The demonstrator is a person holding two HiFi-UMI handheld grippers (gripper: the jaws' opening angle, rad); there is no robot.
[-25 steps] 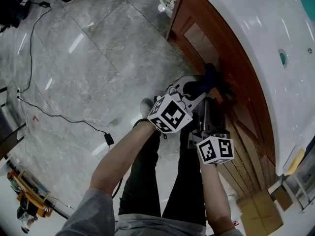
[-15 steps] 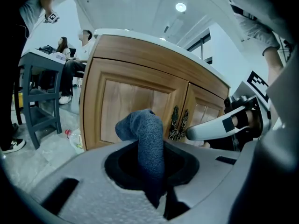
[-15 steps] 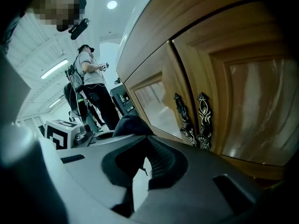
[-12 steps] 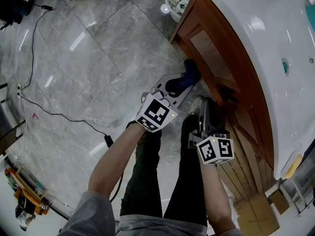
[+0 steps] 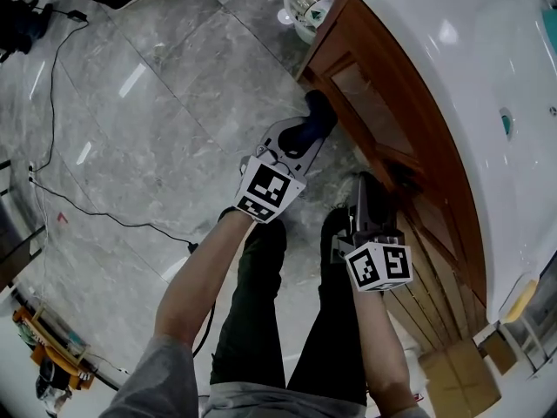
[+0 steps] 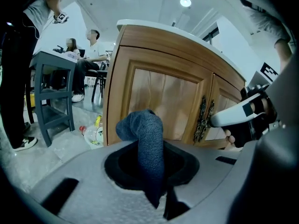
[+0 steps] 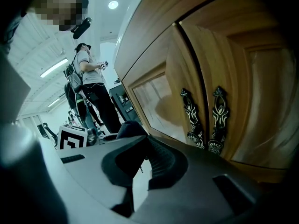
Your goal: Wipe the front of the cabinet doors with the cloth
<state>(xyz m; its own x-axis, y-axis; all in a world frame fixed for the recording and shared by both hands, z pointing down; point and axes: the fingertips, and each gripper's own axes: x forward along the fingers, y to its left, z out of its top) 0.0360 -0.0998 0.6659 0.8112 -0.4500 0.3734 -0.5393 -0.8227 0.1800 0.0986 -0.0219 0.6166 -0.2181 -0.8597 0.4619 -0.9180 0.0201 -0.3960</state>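
1. The left gripper (image 5: pixel 305 138) has its jaws pinched on the dark blue cloth (image 6: pixel 148 141), which stands up out of them and curls over at the top.
2. The right gripper (image 7: pixel 139 164) shows only a narrow slit between its jaws, with nothing in it.
3. The cloth is held just short of the left cabinet door (image 6: pixel 156 99), near its outer edge.
4. The right gripper faces the ornate handles (image 7: pixel 205 120) where the two doors meet.
5. Farther off, a clear bag (image 5: pixel 305 3) lies on the grey floor (image 5: pixel 157 103) at the cabinet's corner.

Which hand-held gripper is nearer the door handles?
Right. The right hand-held gripper is close before the door handles; the left hand-held gripper, gripping the cloth, is farther along the cabinet.
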